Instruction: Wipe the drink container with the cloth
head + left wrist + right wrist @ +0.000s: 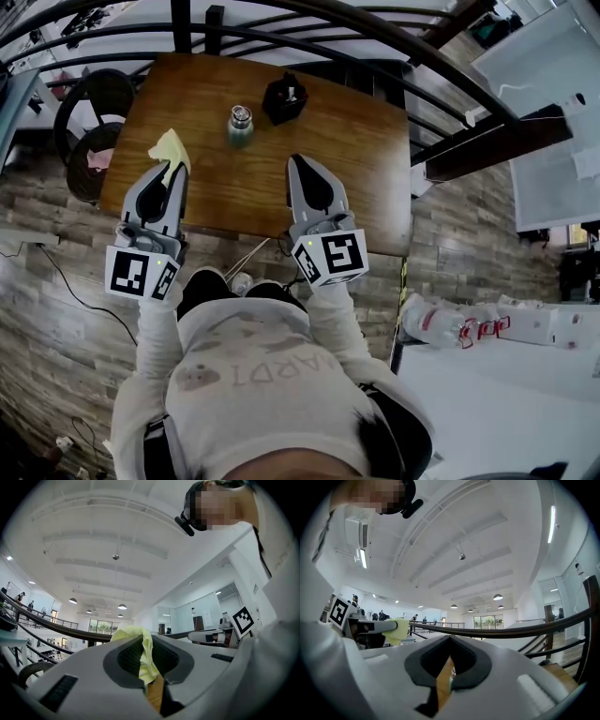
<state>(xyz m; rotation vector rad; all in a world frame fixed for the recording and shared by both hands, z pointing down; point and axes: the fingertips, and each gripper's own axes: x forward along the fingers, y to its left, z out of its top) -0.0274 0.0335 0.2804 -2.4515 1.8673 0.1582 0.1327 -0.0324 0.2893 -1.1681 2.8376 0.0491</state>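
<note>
A small green drink bottle with a silver cap [241, 125] stands upright on the wooden table [366, 141], near its far middle. My left gripper [172, 167] is shut on a pale yellow cloth [171, 148], held over the table's left side, short of the bottle. In the left gripper view the cloth [139, 652] bulges from between the shut jaws. My right gripper [298, 161] hovers over the table's near middle, shut with nothing in it, just right of and nearer than the bottle. A sliver of the bottle [450, 676] shows through the right jaws' slit.
A black object [284, 98] sits right of the bottle at the table's far edge. Dark curved railings [309, 23] run beyond the table. A round stool or reel [92, 117] stands left of the table. White furniture [553, 122] lies to the right.
</note>
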